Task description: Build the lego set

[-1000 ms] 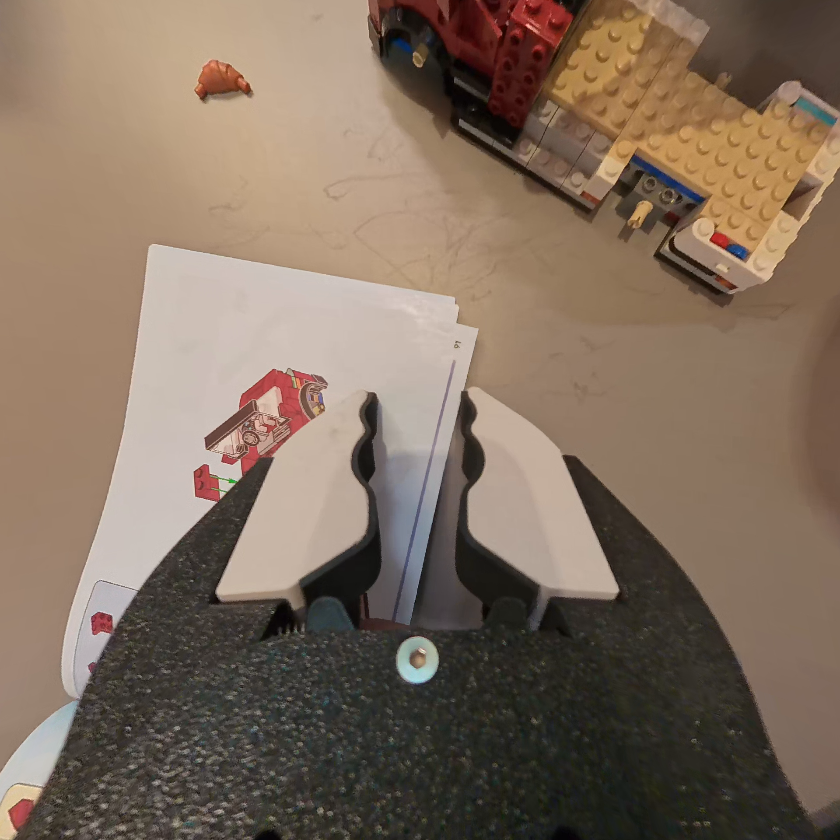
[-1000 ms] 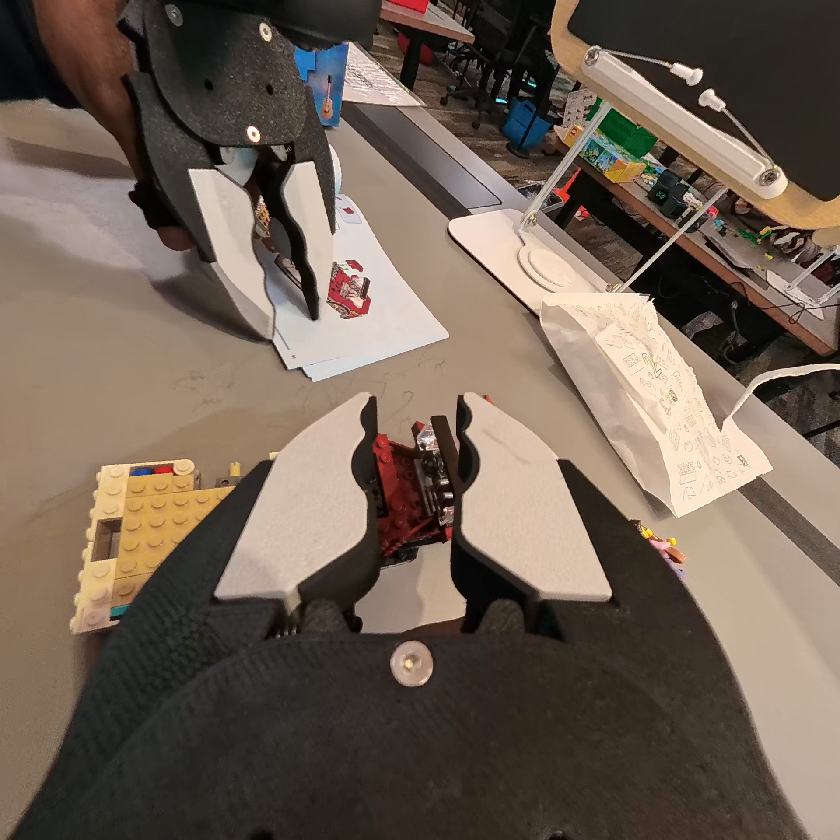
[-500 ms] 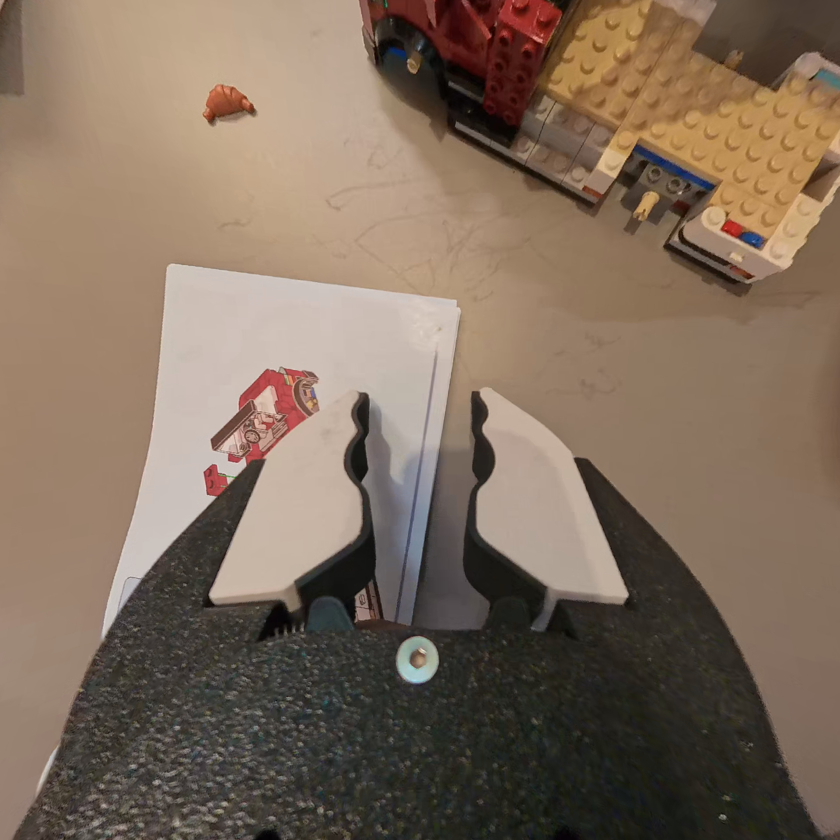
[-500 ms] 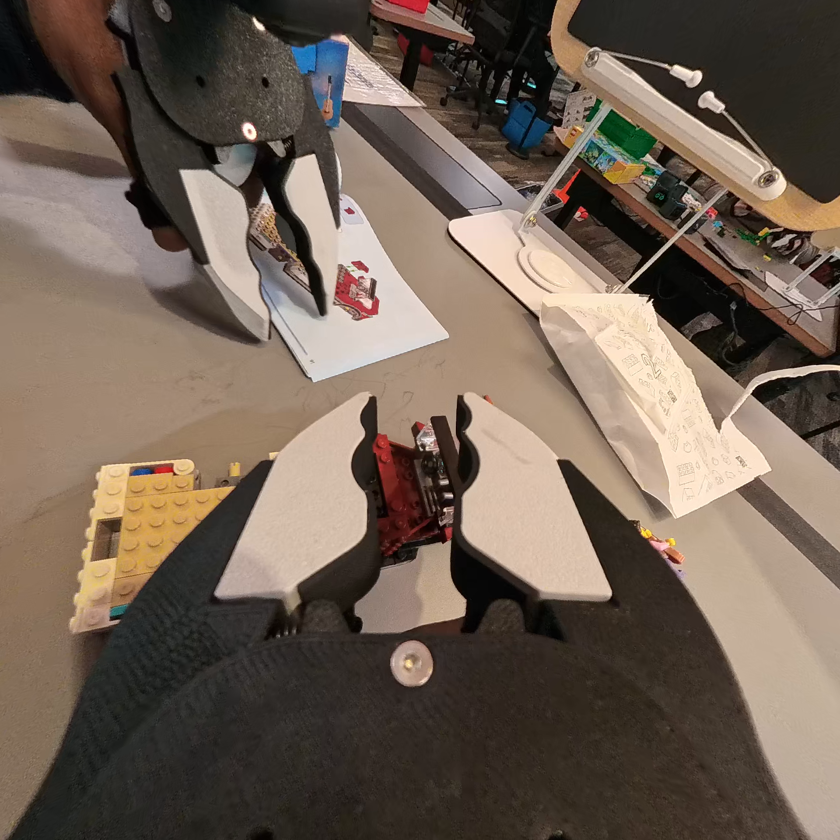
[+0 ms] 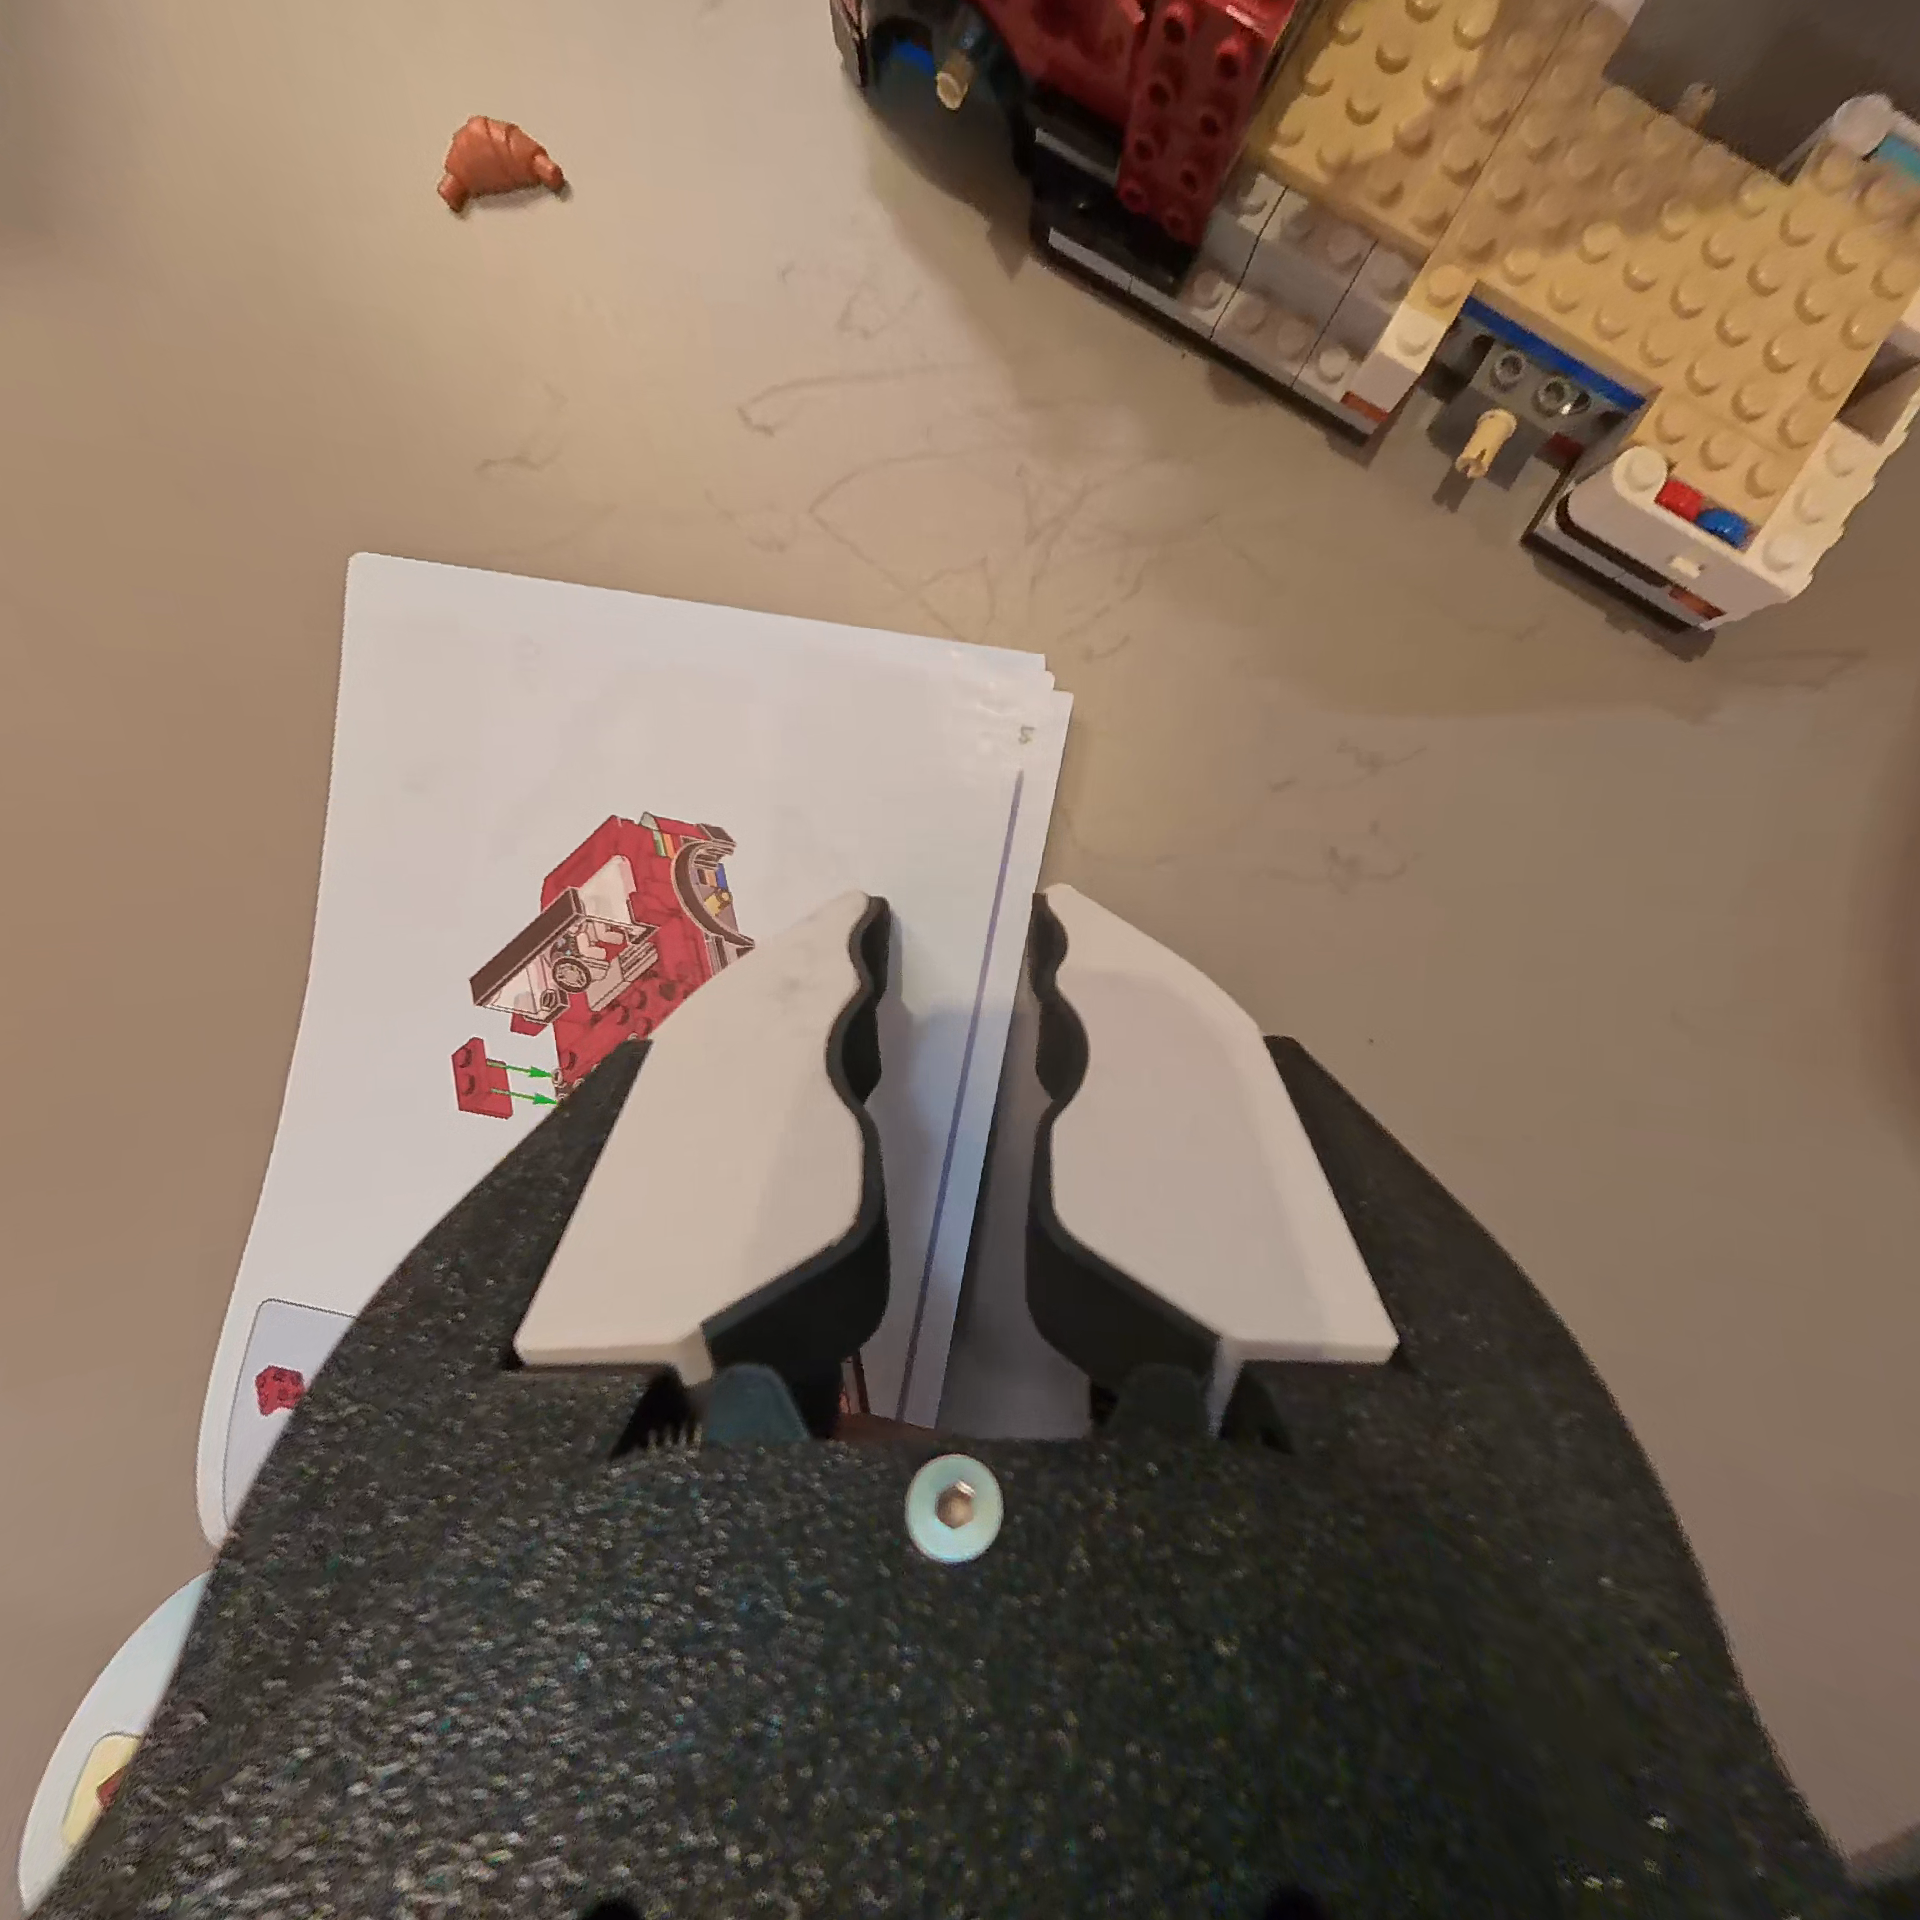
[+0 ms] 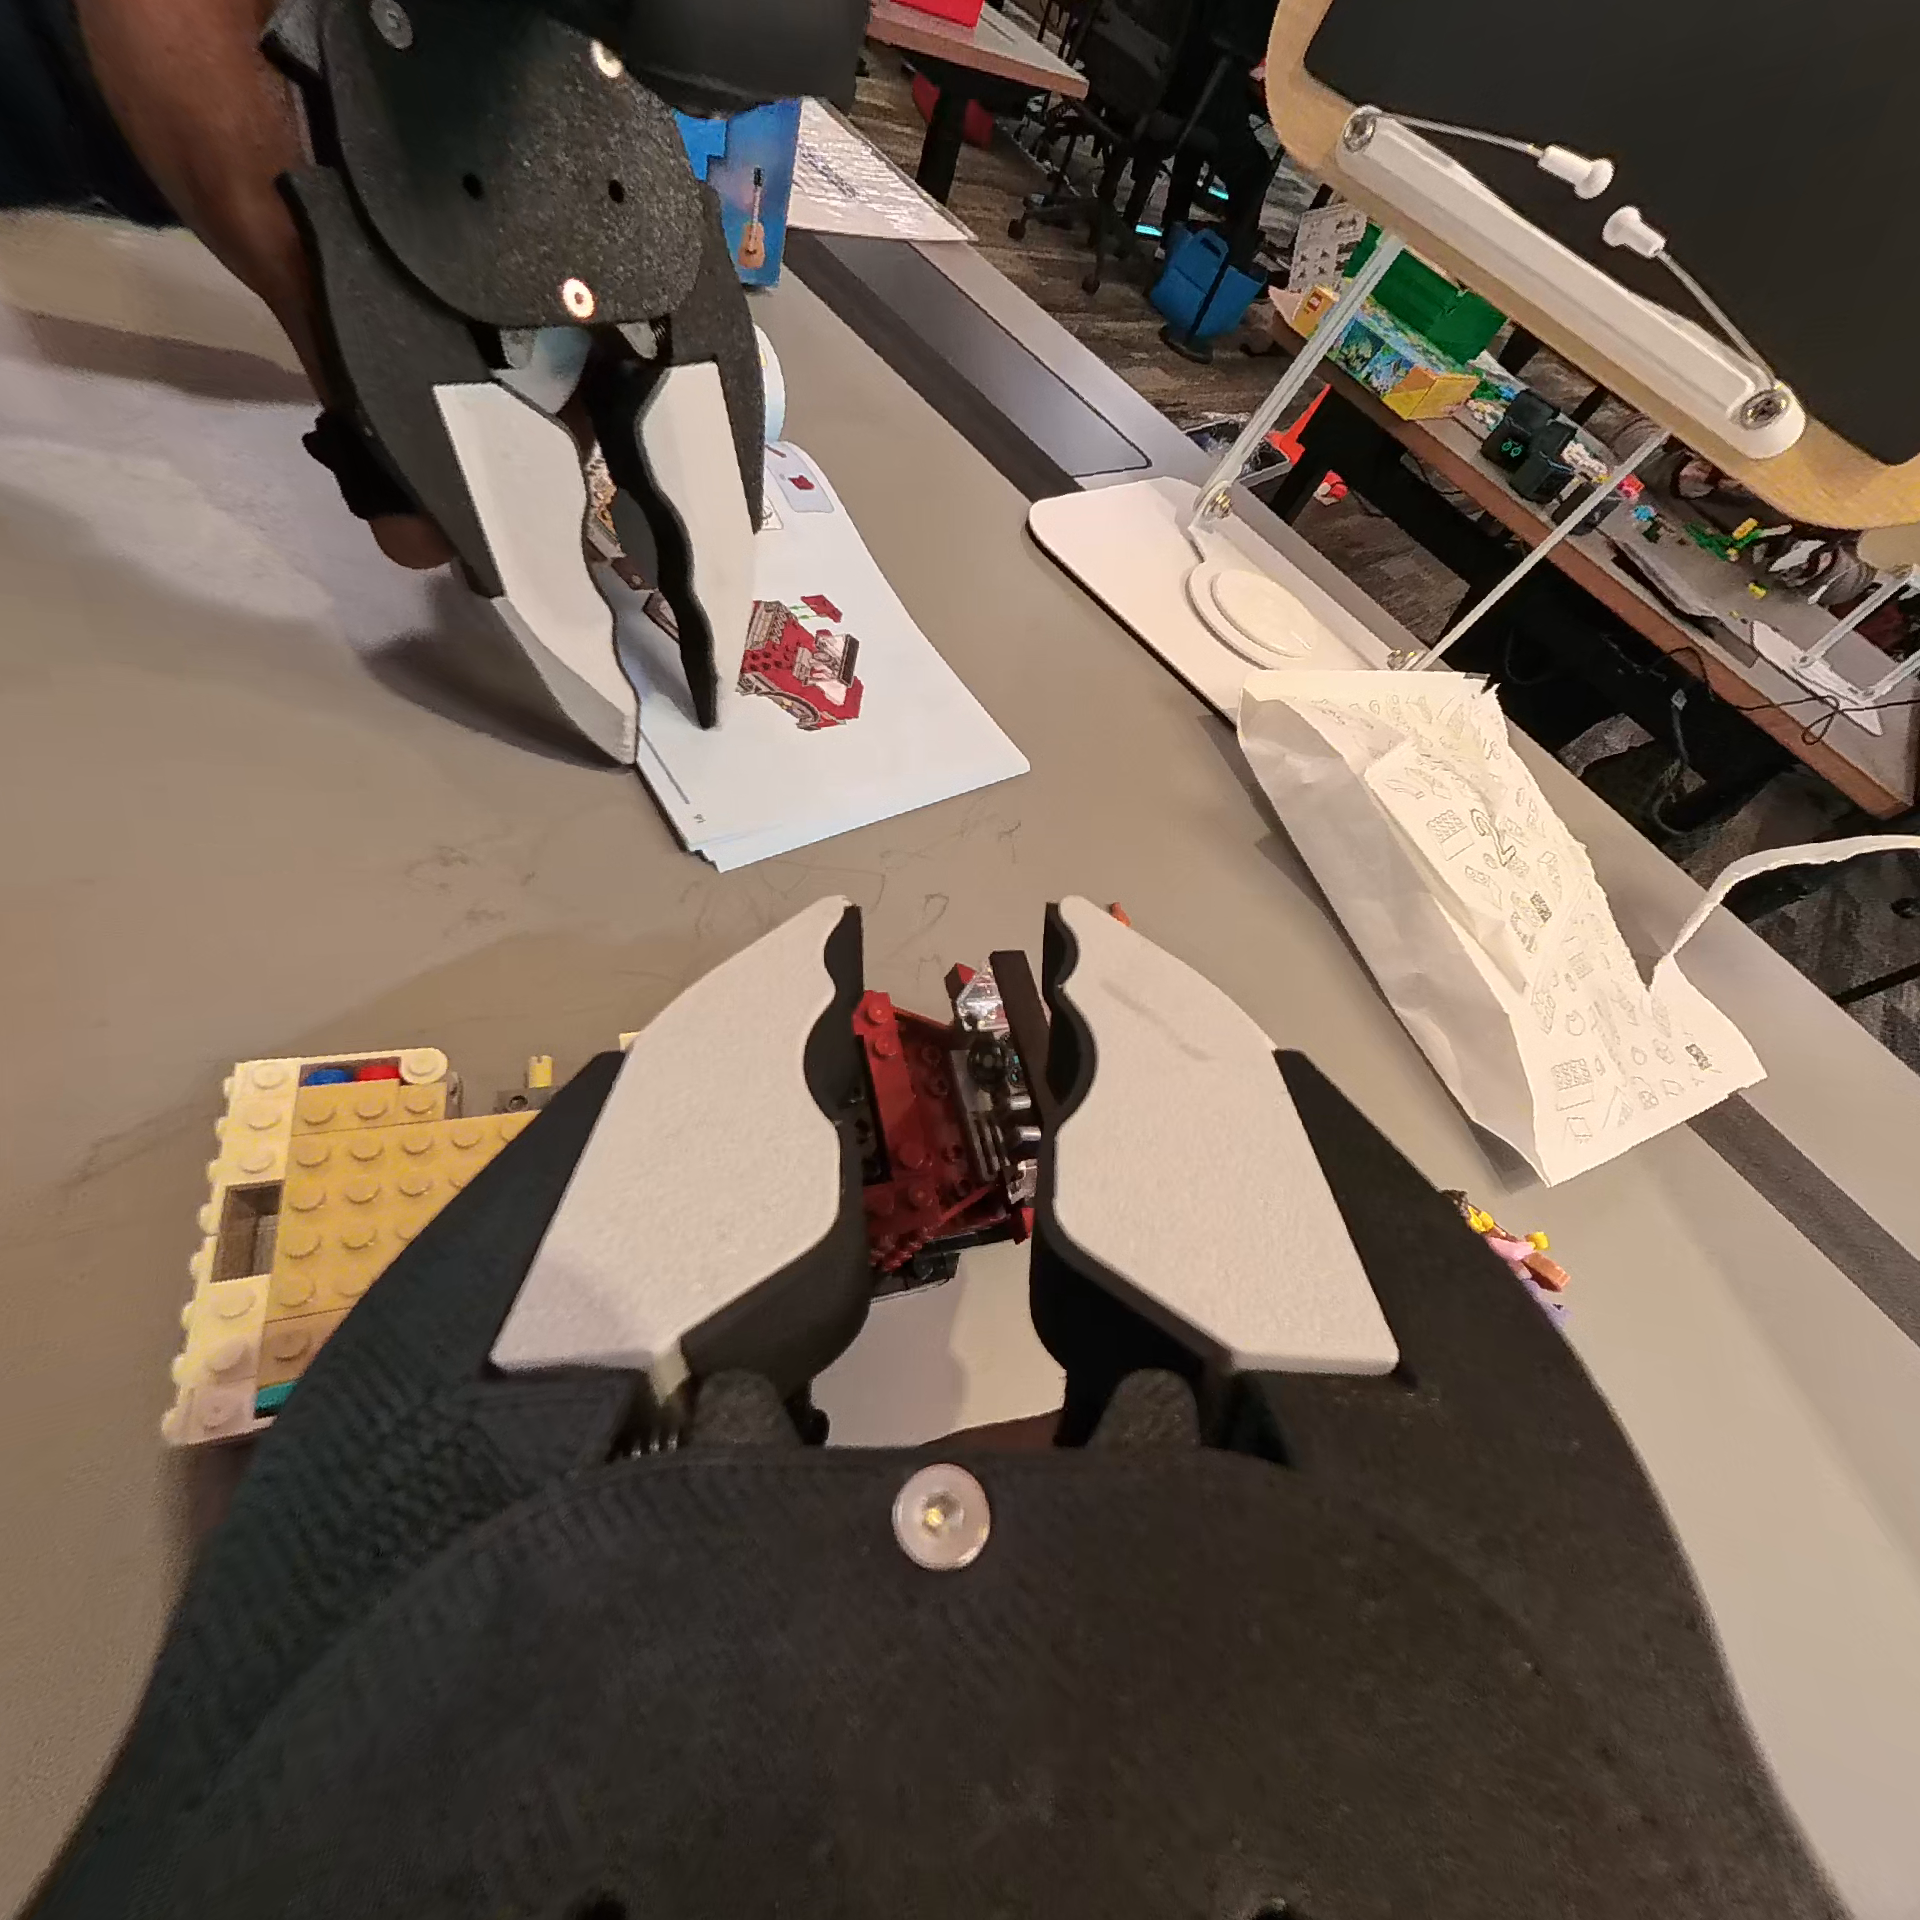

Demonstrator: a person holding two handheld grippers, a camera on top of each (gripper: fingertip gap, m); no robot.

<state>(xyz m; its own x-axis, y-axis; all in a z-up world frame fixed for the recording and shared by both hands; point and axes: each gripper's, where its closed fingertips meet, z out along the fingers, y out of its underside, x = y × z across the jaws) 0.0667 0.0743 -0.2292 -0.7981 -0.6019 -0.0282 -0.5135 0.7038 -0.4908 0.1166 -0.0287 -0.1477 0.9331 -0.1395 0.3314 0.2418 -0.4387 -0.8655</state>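
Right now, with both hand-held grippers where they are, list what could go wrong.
1. The left hand-held gripper straddles the edge of the instruction booklet; closing could crease or tear the top pages, or lift several at once.
2. The right hand-held gripper is clamped on the dark red cab section; squeezing or twisting could pop bricks off the tan brick build.

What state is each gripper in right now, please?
Left gripper: open, fingertips straddling the edge of the instruction booklet.
Right gripper: closed on the dark red brick model, which fills the gap between its fingers.
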